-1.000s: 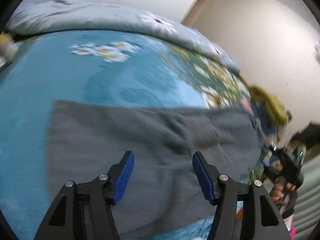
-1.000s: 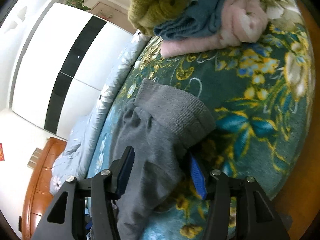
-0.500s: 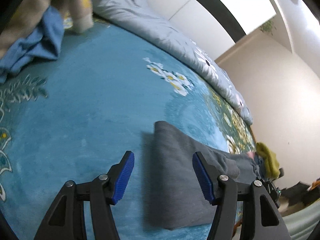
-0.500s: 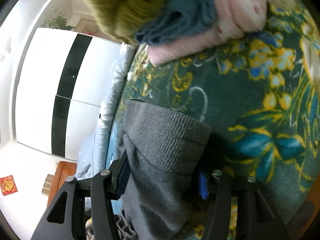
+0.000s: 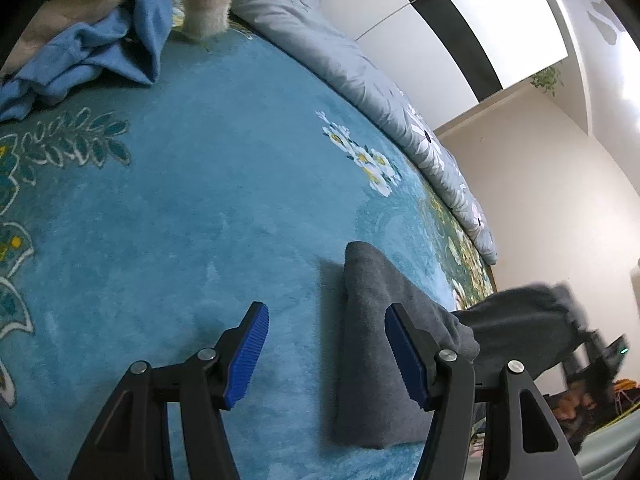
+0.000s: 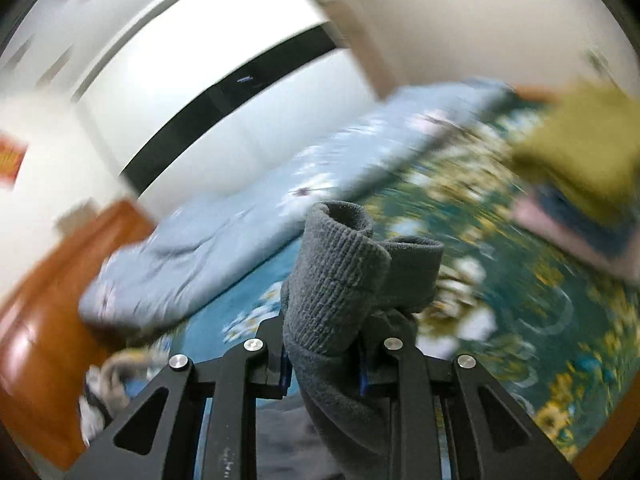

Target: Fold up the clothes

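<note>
Grey garment (image 5: 372, 344): lying partly folded on the blue floral blanket (image 5: 168, 216) covering the bed, at about 5 o'clock in the left wrist view; its far end is lifting off the blanket toward 3 o'clock.

Right tool (image 6: 323, 364): jaws have just been closing and are now pinching the garment's ribbed cuffs (image 6: 340, 280), which are bunching up above the pads at centre frame. The surroundings in this view are smearing with motion blur.

Left tool (image 5: 326, 354): jaws standing well apart, gripping nothing; the right blue pad (image 5: 404, 356) is sitting over the garment's near edge, the left one over bare blanket.

Blue cloth (image 5: 92, 56): crumpling at 11 o'clock in the left view.

Grey quilt (image 5: 360, 76): running along the blanket's far edge, 12 to 3 o'clock.

Olive knit (image 6: 584, 140): sitting on a pile at 2 o'clock in the right view.
</note>
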A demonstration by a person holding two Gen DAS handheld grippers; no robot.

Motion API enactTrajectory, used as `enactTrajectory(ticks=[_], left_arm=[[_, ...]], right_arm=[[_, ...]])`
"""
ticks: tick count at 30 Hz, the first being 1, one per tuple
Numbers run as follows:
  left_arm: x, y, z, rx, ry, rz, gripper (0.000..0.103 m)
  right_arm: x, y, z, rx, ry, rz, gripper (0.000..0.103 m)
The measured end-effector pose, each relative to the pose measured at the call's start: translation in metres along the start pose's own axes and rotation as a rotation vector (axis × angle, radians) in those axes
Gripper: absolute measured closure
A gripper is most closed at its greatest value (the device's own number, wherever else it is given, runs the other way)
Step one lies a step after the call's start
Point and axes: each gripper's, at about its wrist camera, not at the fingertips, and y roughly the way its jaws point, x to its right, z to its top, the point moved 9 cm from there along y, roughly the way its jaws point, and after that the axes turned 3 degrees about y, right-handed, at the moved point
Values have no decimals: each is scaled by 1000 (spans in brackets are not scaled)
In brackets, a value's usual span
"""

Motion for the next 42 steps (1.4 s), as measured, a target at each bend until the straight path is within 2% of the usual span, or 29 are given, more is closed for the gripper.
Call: enactTrajectory(ticks=[4,7,9,12,17,19,20,21,23,25,27,29,31,36,40,42], left_arm=[[-10,-7,-1,7,-28,-4,38],[-18,-16,-1,21,-41,-1,38],[-24,-21,-1,29,-54,3,38],[-33,-25,-1,30,-69,8,38],[-42,-23,-4,14,-86,12,38],[-40,-20,-6,4,-85,7,38],[-38,-19,-7,-2,-79,5,38],[-35,-18,-8,-6,-72,4,38],[-27,-15,-10,-15,-53,1,38],[-19,-14,-12,-23,-35,-3,38],[-7,-15,-14,-26,-5,-19,38],[7,-16,-15,-27,32,-40,38],[29,-17,-16,-27,91,-84,38],[91,-12,-30,-52,254,-196,35],[114,12,-51,-121,333,-196,34],[117,22,-60,-150,340,-184,34]], right_arm=[[-85,28,-32,-52,-181,50,78],[-134,52,-83,-129,-330,87,78],[-155,71,-129,-214,-431,100,78],[-163,91,-194,-356,-529,103,77],[-157,96,-242,-439,-580,66,74],[-160,90,-250,-435,-626,69,72],[-161,87,-253,-433,-649,70,65],[-163,85,-257,-436,-663,81,52],[-167,81,-265,-468,-645,157,42],[-171,73,-274,-492,-663,195,41],[-172,64,-272,-479,-663,215,41],[-167,55,-258,-462,-601,244,41],[-152,48,-235,-422,-530,235,41],[-92,36,-188,-356,-355,129,41],[-57,31,-177,-347,-257,85,41],[-46,33,-179,-360,-239,62,41]])
